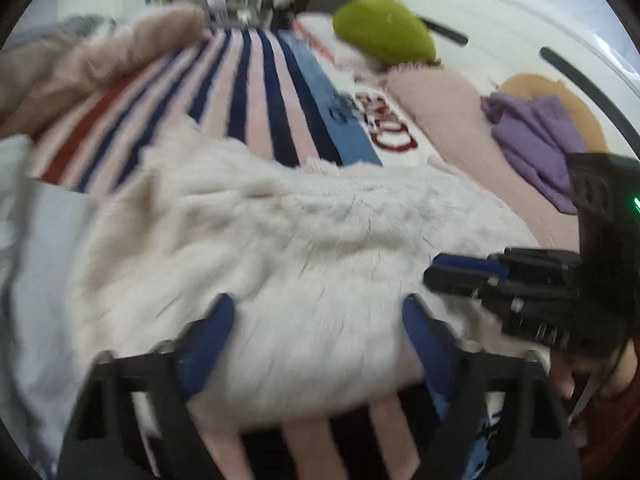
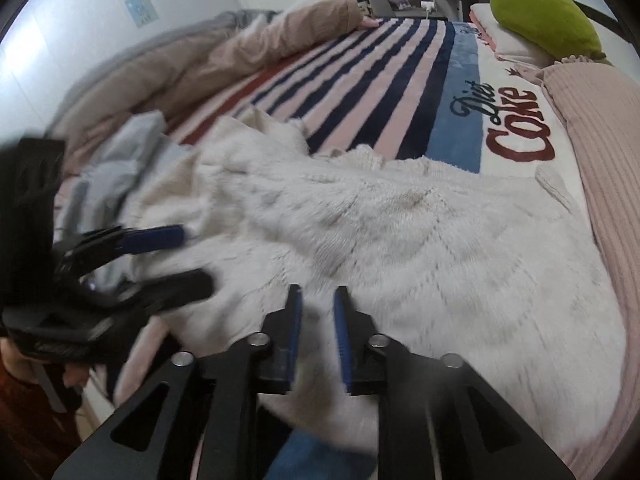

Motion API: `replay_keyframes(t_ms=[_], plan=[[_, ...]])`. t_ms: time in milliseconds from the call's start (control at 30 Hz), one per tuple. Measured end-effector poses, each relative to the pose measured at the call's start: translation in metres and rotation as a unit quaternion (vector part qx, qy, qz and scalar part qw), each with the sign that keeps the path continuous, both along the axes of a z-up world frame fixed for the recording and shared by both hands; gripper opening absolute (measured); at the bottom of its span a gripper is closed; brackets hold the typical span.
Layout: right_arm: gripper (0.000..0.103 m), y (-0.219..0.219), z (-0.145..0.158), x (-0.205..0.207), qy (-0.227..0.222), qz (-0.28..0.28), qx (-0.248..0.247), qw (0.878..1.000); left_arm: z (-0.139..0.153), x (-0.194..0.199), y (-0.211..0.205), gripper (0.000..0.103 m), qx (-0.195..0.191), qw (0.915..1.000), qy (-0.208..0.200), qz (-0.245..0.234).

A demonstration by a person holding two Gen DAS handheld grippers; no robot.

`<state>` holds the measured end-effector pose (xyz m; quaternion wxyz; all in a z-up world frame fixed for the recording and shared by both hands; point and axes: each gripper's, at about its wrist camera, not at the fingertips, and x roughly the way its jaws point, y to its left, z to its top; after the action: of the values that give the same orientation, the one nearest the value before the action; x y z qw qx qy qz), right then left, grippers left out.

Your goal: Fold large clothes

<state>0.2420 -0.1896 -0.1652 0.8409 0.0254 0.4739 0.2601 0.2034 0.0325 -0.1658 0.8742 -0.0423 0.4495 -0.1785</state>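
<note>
Striped blanket (image 2: 380,92); fluffy white sweater (image 2: 400,240) under right hand-held gripper (image 2: 318,300)

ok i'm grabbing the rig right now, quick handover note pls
Left gripper: open, over the near edge of the fluffy white sweater, not gripping.
Right gripper: jaws narrow with sweater fabric between them; a firm pinch can't be confirmed.
The sweater lies rumpled on the striped blanket, a light blue garment beside it on its left.
Done: no neat fold visible.
Left: flatten the sweater, fold it.
</note>
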Motion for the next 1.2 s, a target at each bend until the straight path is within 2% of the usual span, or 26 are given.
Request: replay_keyframes(t_ms=[33,133,233,300,367,433,500,567,667,733,800,867,933,967,1100,1200], plan=[[0.022,-0.003,0.005,-0.007,-0.005,0.004,0.004,1.0,0.004,-0.012,0.007,0.084,-0.008,1.0,-0.004,0.002],[0.022,-0.008,0.013,-0.029,-0.018,0.011,0.029,0.999,0.007,-0.043,0.036,0.085,-0.056,0.9975,-0.01,0.041],[0.022,-0.005,0.015,-0.051,-0.045,0.014,0.046,0.998,-0.008,-0.063,0.063,0.094,-0.129,0.9881,0.008,0.083],[0.022,0.001,0.011,-0.061,-0.062,0.004,0.037,0.997,-0.021,-0.071,0.068,0.096,-0.153,0.9837,0.018,0.093],[0.017,0.007,0.003,-0.068,-0.065,-0.001,0.043,0.997,-0.038,-0.073,0.072,0.096,-0.162,0.9804,0.033,0.107],[0.013,0.013,-0.003,-0.07,-0.07,0.005,0.032,0.997,-0.057,-0.066,0.069,0.096,-0.17,0.9764,0.058,0.12],[0.011,0.02,-0.009,-0.069,-0.07,0.01,0.021,0.997,-0.067,-0.061,0.068,0.096,-0.187,0.9721,0.065,0.126],[0.01,0.024,-0.014,-0.062,-0.058,0.004,0.024,0.998,-0.071,-0.05,0.069,0.096,-0.214,0.9661,0.049,0.136],[0.006,0.023,-0.025,-0.05,-0.036,-0.011,0.026,0.999,-0.075,-0.029,0.068,0.096,-0.232,0.9599,0.036,0.153],[0.004,0.022,-0.035,-0.043,-0.024,-0.02,0.029,0.999,-0.08,-0.016,0.064,0.096,-0.232,0.9581,0.04,0.164],[0.004,0.02,-0.043,-0.041,-0.017,-0.025,0.04,0.999,-0.078,-0.011,0.056,0.092,-0.217,0.9611,0.028,0.169],[0.004,0.019,-0.047,-0.042,-0.019,-0.026,0.045,0.998,-0.074,-0.012,0.053,0.062,-0.213,0.9612,0.021,0.173],[0.004,0.018,-0.047,-0.043,-0.019,-0.024,0.047,0.998,-0.069,-0.015,0.052,0.053,-0.216,0.9609,0.014,0.172],[0.004,0.017,-0.047,-0.042,-0.017,-0.024,0.051,0.998,-0.061,-0.017,0.05,0.048,-0.207,0.9641,0.003,0.166],[0.004,0.008,-0.049,-0.039,-0.002,-0.03,0.085,0.996,-0.035,-0.023,0.039,0.04,-0.177,0.9739,-0.031,0.139],[0.004,0.003,-0.05,-0.039,0.004,-0.03,0.104,0.994,-0.004,-0.026,0.012,0.038,-0.137,0.9834,-0.073,0.094]])
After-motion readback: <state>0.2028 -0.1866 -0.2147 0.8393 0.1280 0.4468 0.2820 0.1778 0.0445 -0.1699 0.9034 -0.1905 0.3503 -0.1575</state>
